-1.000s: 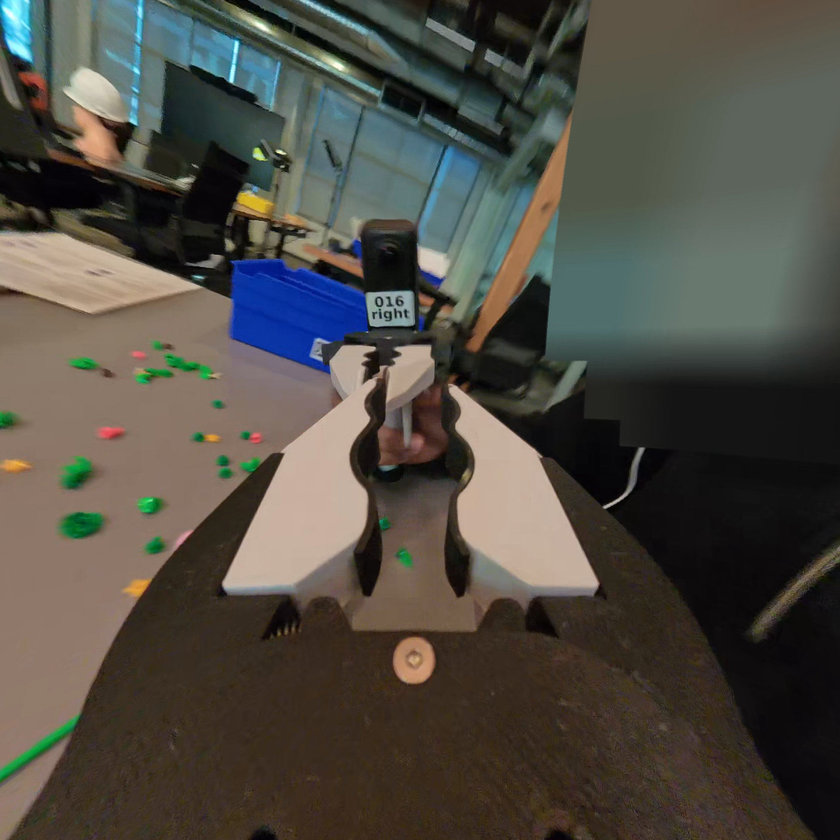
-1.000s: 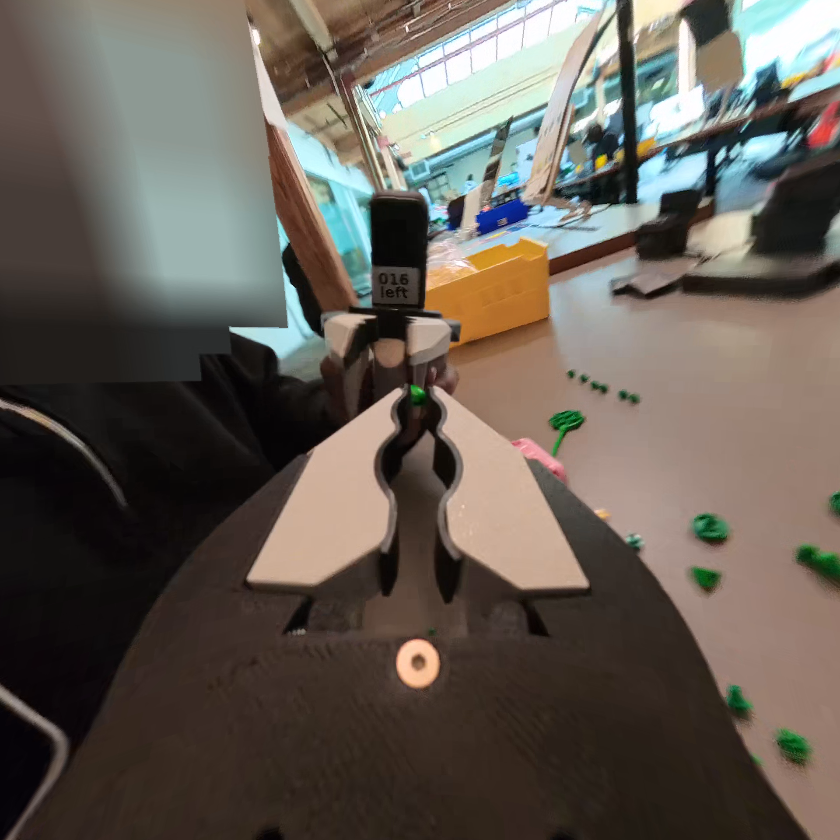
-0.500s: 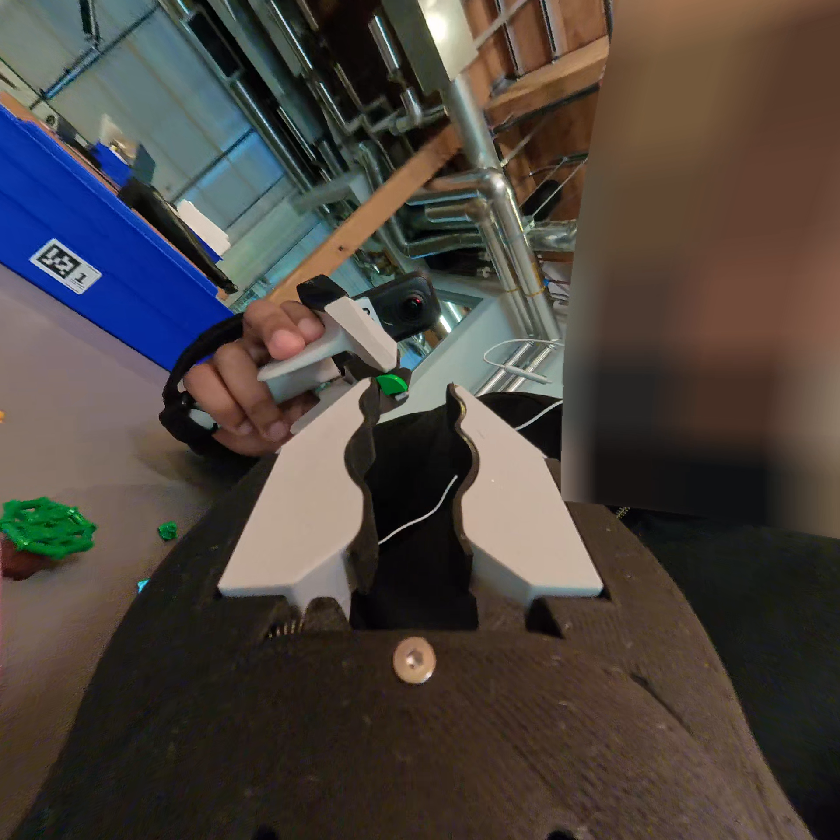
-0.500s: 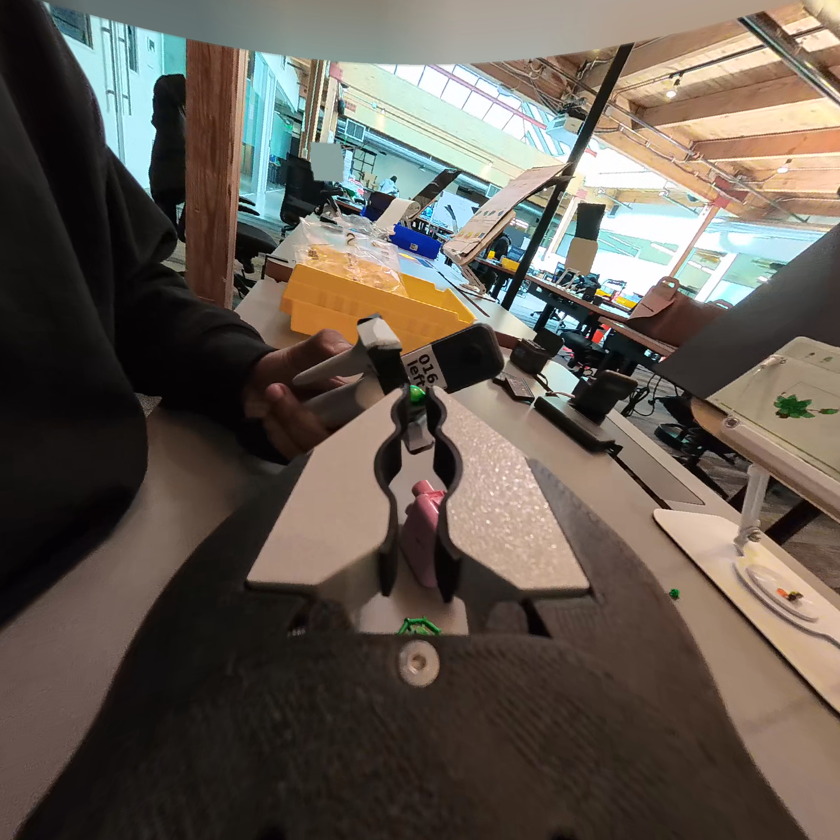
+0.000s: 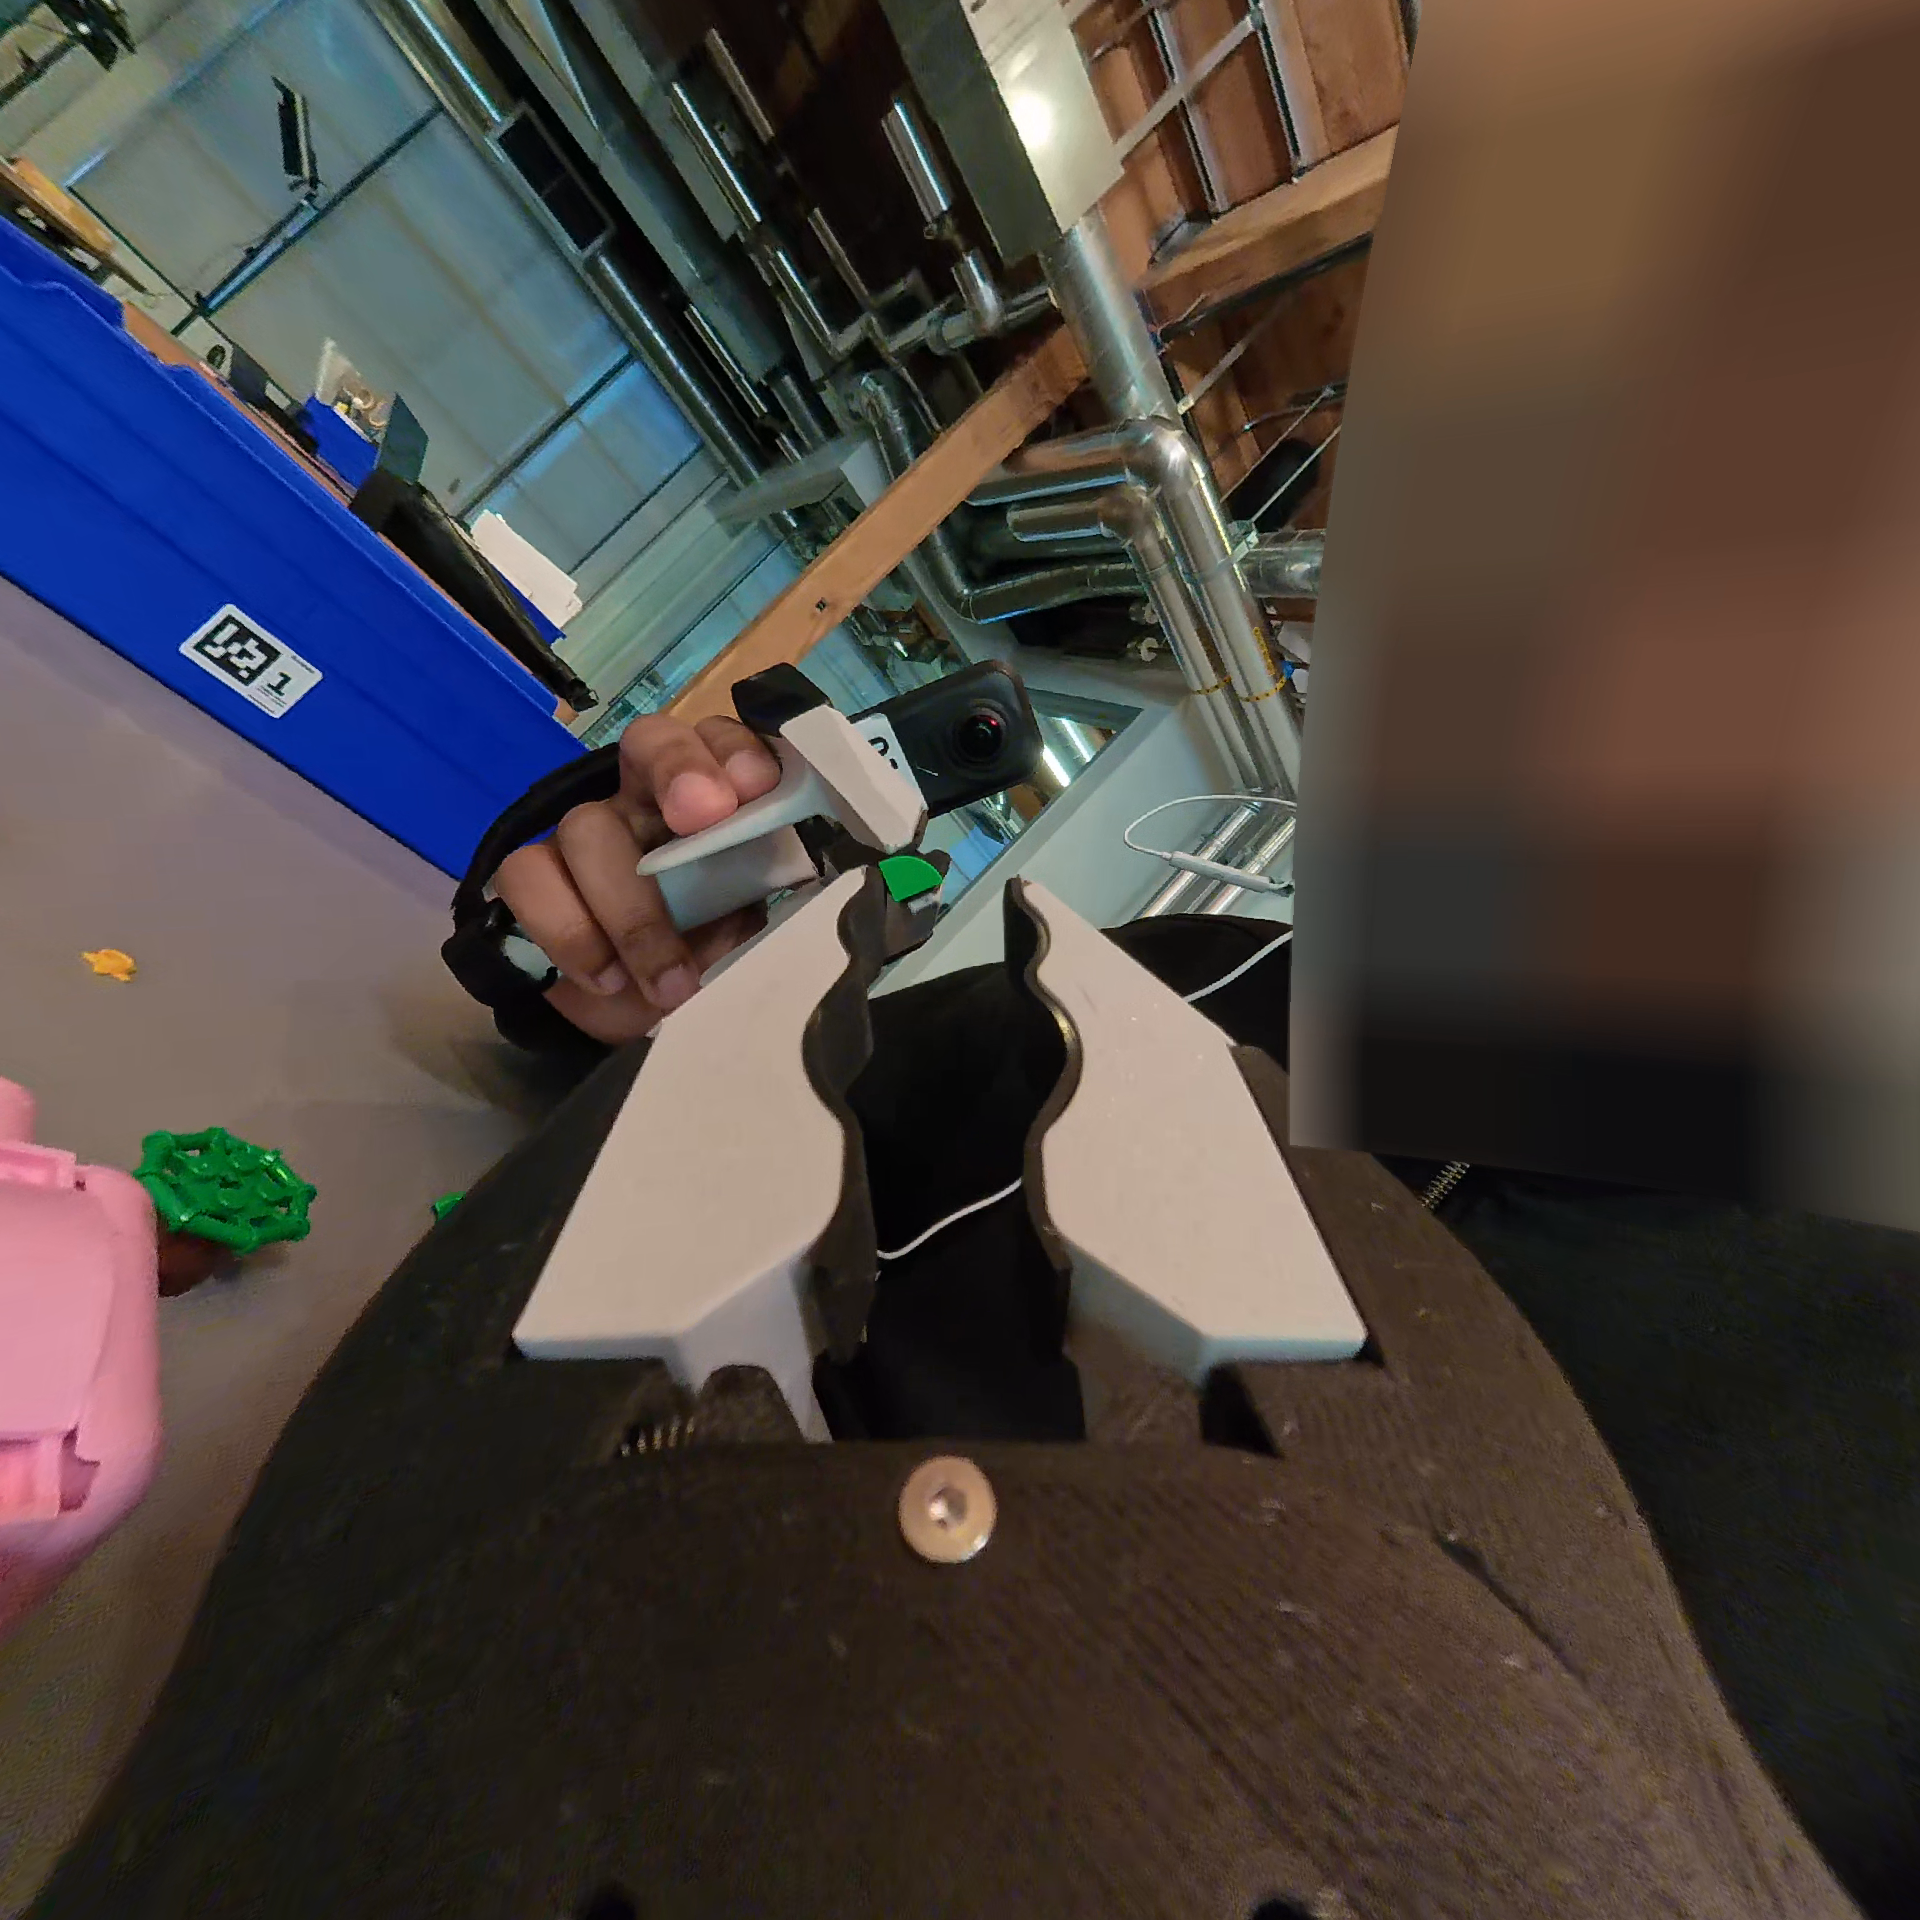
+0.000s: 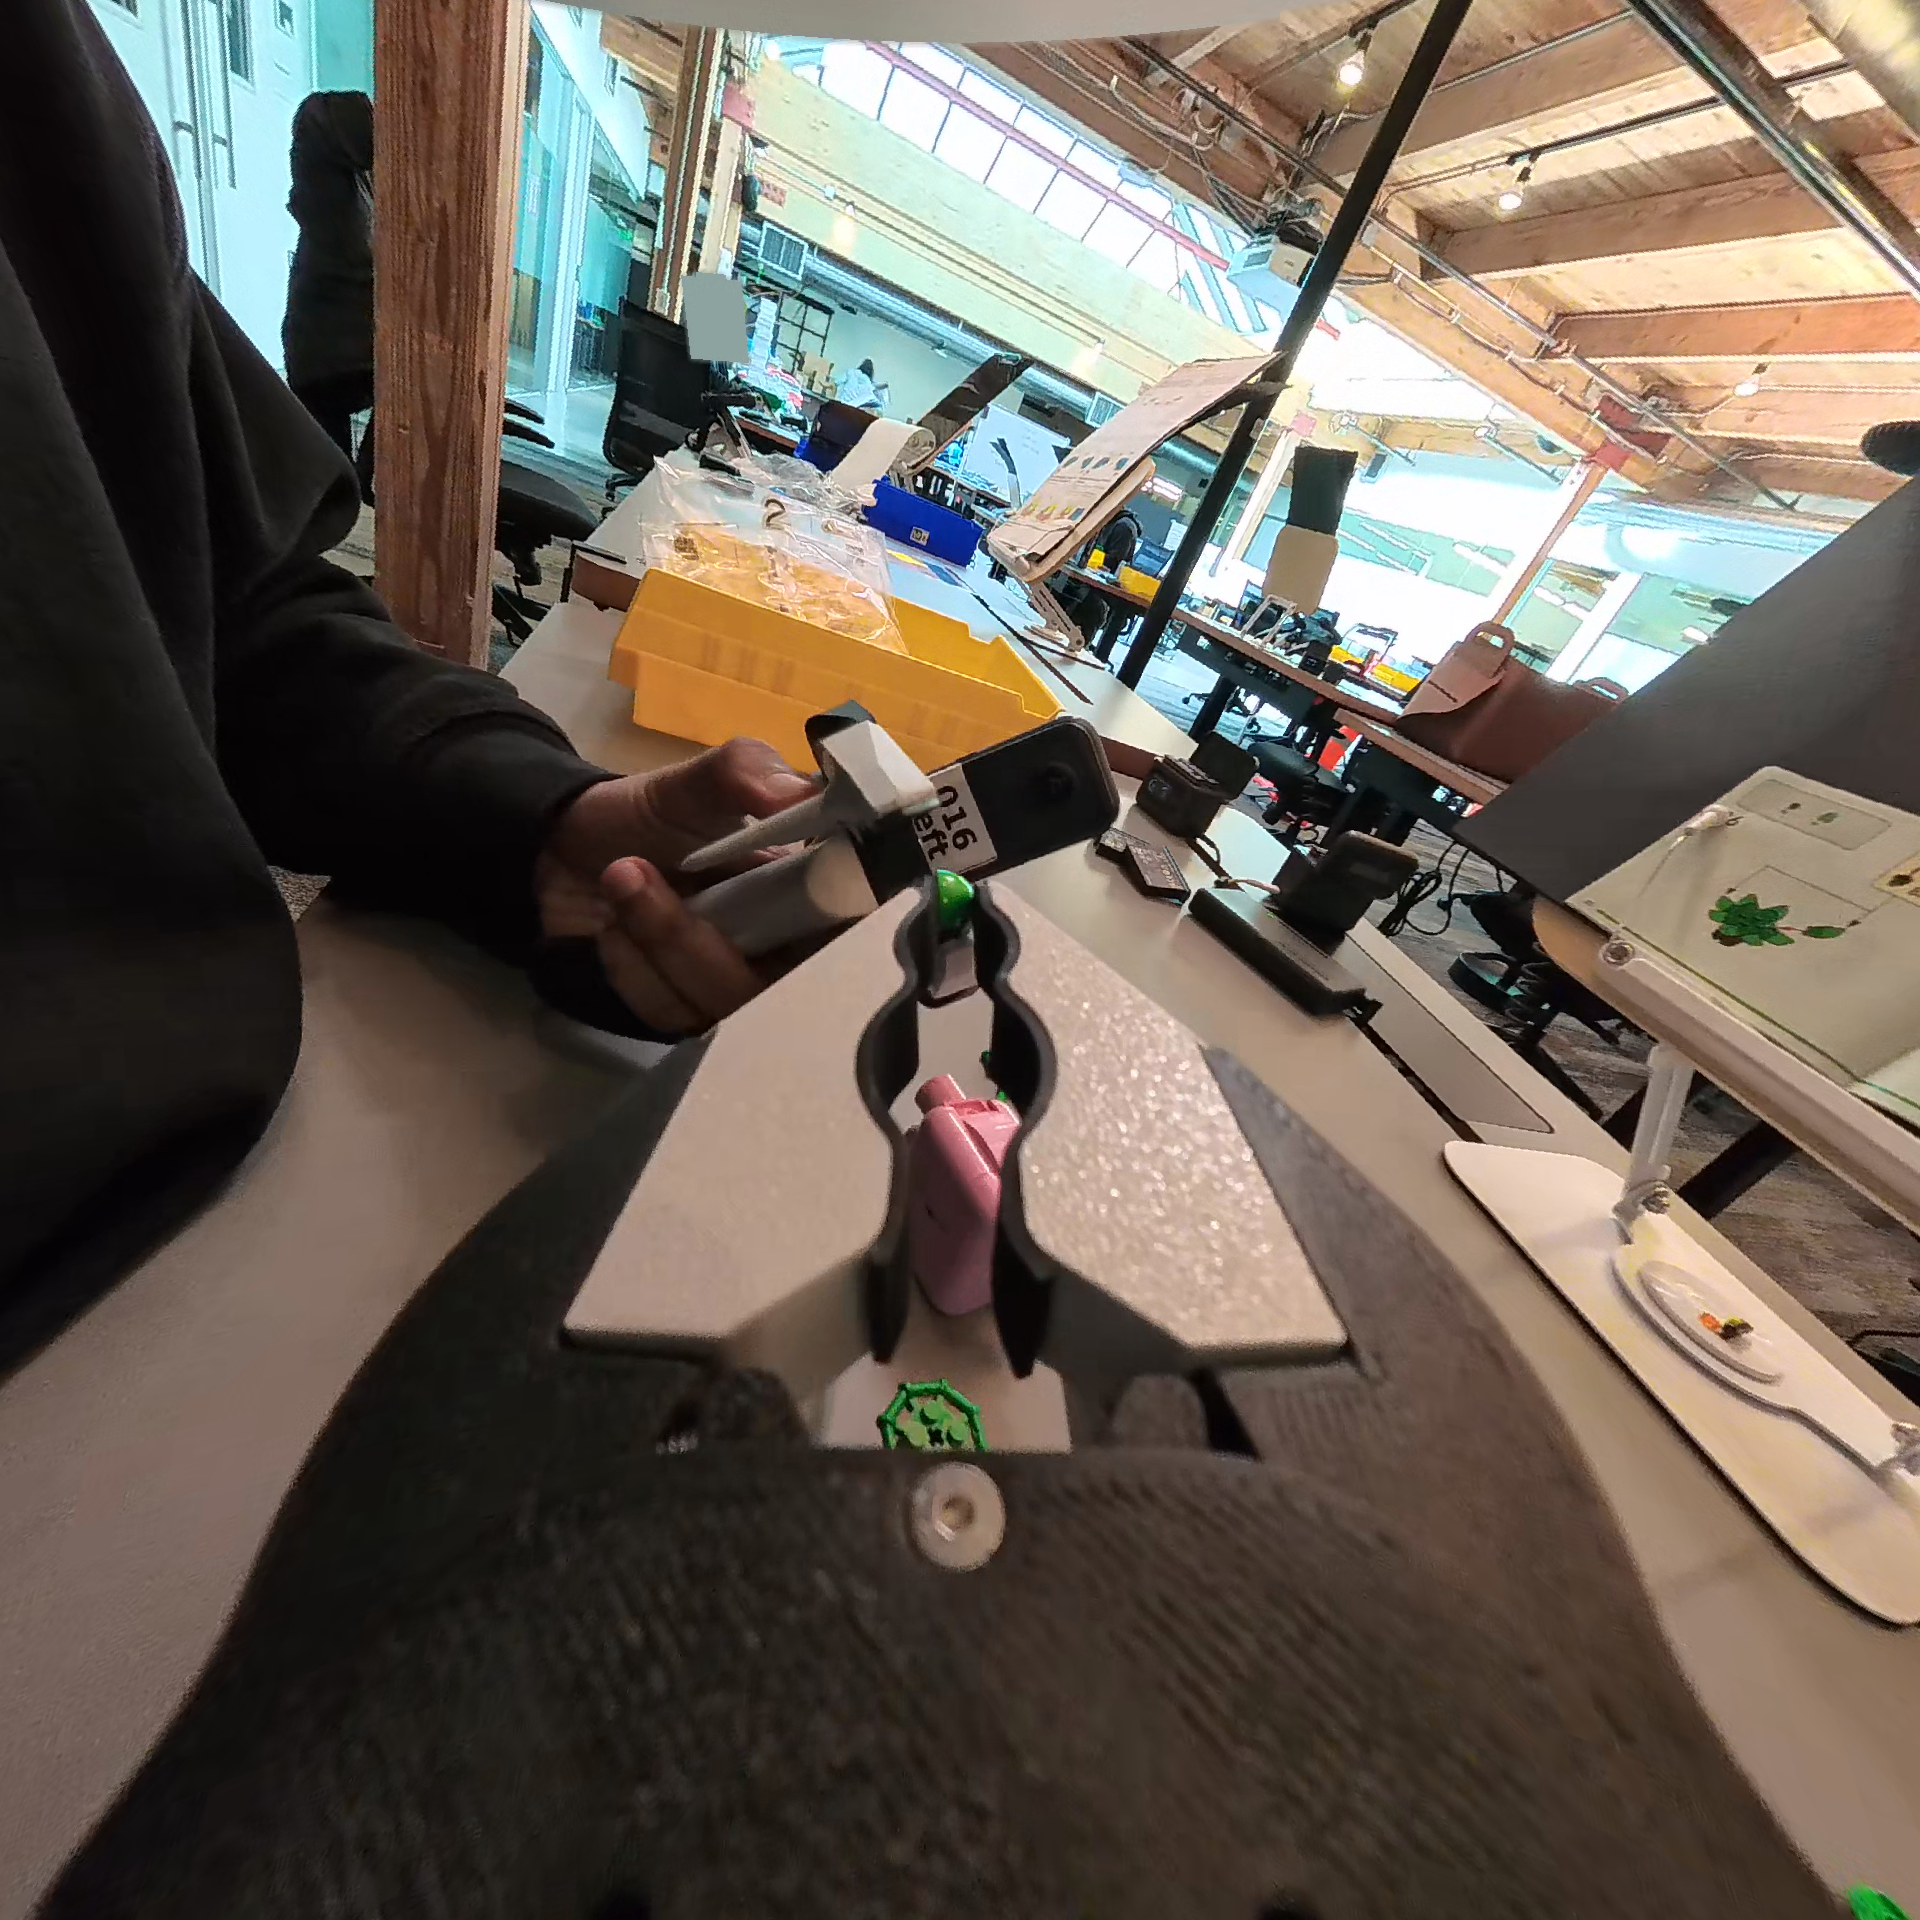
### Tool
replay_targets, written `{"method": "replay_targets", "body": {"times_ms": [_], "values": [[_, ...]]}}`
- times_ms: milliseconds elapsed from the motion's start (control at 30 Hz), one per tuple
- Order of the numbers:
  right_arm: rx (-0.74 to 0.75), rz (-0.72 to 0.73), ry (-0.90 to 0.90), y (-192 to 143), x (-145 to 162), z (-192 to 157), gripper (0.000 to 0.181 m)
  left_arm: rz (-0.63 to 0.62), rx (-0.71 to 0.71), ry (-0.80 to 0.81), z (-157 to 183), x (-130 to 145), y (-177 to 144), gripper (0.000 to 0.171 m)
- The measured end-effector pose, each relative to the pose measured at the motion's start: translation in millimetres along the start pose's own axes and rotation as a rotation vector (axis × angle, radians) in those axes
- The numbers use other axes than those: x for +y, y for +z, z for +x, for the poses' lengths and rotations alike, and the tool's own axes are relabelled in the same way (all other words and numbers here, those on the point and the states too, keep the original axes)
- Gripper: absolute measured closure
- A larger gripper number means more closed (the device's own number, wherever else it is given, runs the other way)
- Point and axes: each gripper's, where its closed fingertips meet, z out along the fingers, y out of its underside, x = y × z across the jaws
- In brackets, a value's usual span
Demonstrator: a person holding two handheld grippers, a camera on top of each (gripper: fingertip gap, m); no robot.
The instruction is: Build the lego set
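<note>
Right gripper (image 6: 951,940): your fingers are pinched on a small green piece (image 6: 952,896) at their very tips; in the left wrist view the same piece (image 5: 909,876) shows as a green quarter-round held up off the desk.
Left gripper (image 5: 935,904): your fingers stand apart with nothing between them; only a dark sleeve and a white cable show through the gap.
How the two stand: the grippers face each other tip to tip, and the green piece sits just beside your left gripper's left fingertip, not yet inside the gap.
Rest of the set: a pink assembly (image 6: 961,1205) stands on the desk (image 6: 436,1122) below and between the grippers; a green web-like leaf piece (image 5: 223,1190) on a brown base lies just beside it, and one orange bit (image 5: 109,964) lies farther off.
Other things: a blue bin (image 5: 208,540) sits at the far left, a yellow bin (image 6: 831,665) at the far end, and an instruction sheet on a stand (image 6: 1766,914) to the right.
Step in hand: it looks like a handover or regrip of the green piece in the air.
Next move: you would need to bring the piece squarely between the left fingers before they close, and release the right only once the left has it; the piece is small and held by its edge, so it could slip.
</note>
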Motion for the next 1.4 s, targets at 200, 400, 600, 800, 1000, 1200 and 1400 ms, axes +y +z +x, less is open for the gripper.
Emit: {"method": "replay_targets", "body": {"times_ms": [200,400,600,800,1000,1200,1400], "values": [[-0.004,0.004,-0.002,-0.2,-1.2,-1.2,0.177,0.010,-0.018,-0.003,-3.7,-1.3,-2.6,0.166],[0.004,-0.010,-0.027,-0.5,0.0,-1.6,0.177,0.010,-0.026,-0.006,-5.4,-1.1,-3.3,0.168],[0.010,-0.031,-0.055,-1.4,2.4,-1.6,0.181,0.031,-0.026,-0.003,-5.1,-4.7,-5.8,0.169],[0.000,-0.064,-0.070,1.6,8.8,-4.9,0.181,0.034,-0.054,0.014,-7.6,-6.4,-8.2,0.171],[0.017,-0.073,-0.066,-1.7,10.2,0.6,0.181,0.027,-0.083,0.038,-9.7,-6.8,-9.7,0.171],[-0.043,-0.060,0.036,-7.8,11.6,1.3,0.160,-0.088,-0.244,0.171,-21.1,1.1,-12.2,0.171],[-0.158,-0.145,0.155,-6.4,30.5,-10.0,0.166,-0.257,-0.413,0.340,-37.4,18.1,-13.9,0.171]]}}
